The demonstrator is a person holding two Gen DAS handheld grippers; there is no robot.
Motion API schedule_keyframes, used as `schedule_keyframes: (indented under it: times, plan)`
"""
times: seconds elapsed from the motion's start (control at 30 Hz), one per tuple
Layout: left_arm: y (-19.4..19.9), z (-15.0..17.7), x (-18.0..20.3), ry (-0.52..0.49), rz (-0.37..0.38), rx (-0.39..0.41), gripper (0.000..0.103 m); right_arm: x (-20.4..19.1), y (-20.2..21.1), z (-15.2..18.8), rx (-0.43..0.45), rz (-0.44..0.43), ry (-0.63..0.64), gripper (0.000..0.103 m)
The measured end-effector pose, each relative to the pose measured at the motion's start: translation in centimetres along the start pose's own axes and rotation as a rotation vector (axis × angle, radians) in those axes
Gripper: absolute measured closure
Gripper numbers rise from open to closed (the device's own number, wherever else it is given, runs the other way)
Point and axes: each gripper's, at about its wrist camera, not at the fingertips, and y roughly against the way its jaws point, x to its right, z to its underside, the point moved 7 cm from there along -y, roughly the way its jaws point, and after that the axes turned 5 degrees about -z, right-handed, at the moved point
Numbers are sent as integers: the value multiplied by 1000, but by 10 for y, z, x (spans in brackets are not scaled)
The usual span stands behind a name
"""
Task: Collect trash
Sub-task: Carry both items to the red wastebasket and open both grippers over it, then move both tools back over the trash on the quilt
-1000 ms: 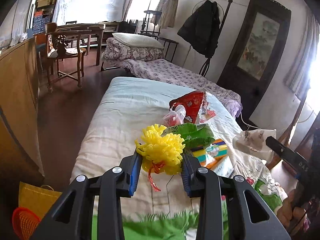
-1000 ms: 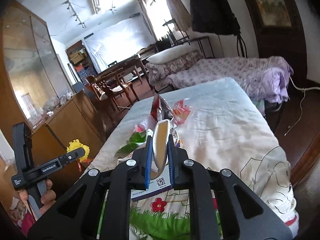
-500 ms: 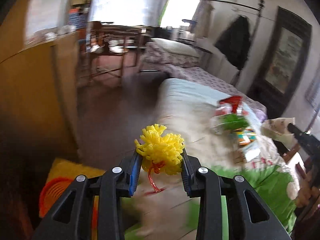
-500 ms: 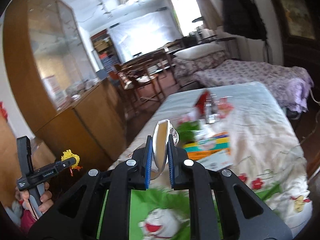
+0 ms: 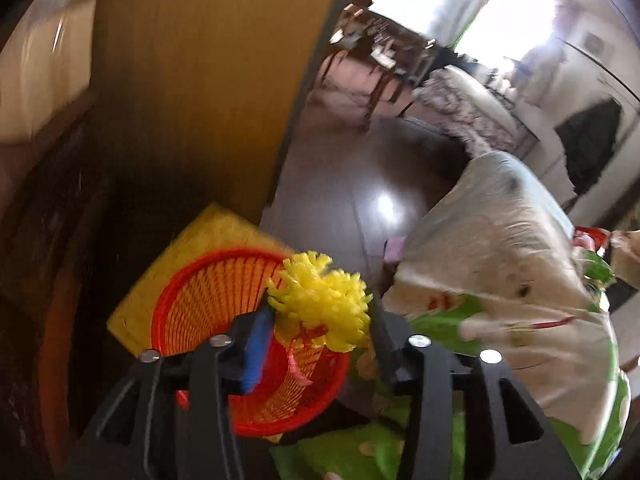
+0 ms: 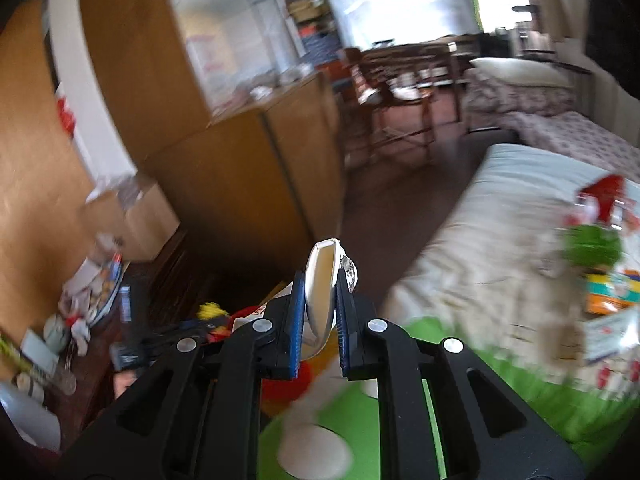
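Dropping is the step: your left gripper (image 5: pixel 320 330), jaws opening, has the yellow pom-pom (image 5: pixel 322 304) between them over the red basket (image 5: pixel 200 300), lower centre. Right gripper (image 6: pixel 318 308) stays clamped on a white wrapper (image 6: pixel 320 284); bring it over next.

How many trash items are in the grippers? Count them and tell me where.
2. A yellow pompom sits in the left gripper, its jaws opening, above the orange basket. A flattened white wrapper is clamped in the right gripper. Nothing else shows in either.

Motion-blurred fisheye frames, blown-out windows
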Motion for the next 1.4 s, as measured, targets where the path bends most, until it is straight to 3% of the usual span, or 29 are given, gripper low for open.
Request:
schedule_keyframes:
  times: [0.2, 0.43, 0.53, 0.63, 0.73, 0.93, 1.03, 1.17, 1.3, 1.4]
  plan:
    - [-34, 27, -38, 34, -47, -84, 42, -40, -57, 9, -115, -57, 49, 88]
    - [-21, 30, -63, 77, -113, -31, 30, -81, -124, 24, -238, -146, 81, 87]
    - [-11, 28, -78, 95, -133, -10, 28, -102, -153, 29, -283, -188, 100, 83]
    - [-7, 28, -87, 103, -154, -4, 28, -110, -176, 35, -324, -196, 118, 62]
    - [-9, 30, -88, 110, -148, -15, 28, -106, -181, 38, -329, -196, 97, 62]
    - [-7, 27, -73, 105, -110, -18, 28, -80, -150, 25, -243, -138, 82, 61]
    - [2, 20, -62, 93, -98, -2, 28, -63, -128, 16, -191, -111, 48, 55]
    - [22, 12, -37, 43, -86, 32, 28, -43, -92, 3, -100, -63, 27, 40]
    - [49, 3, -4, -16, -69, 67, 25, -23, -46, -9, 26, 1, 22, 13]
    - [68, -2, 22, -55, -52, 97, 18, -7, -5, -19, 125, 58, 35, 7]
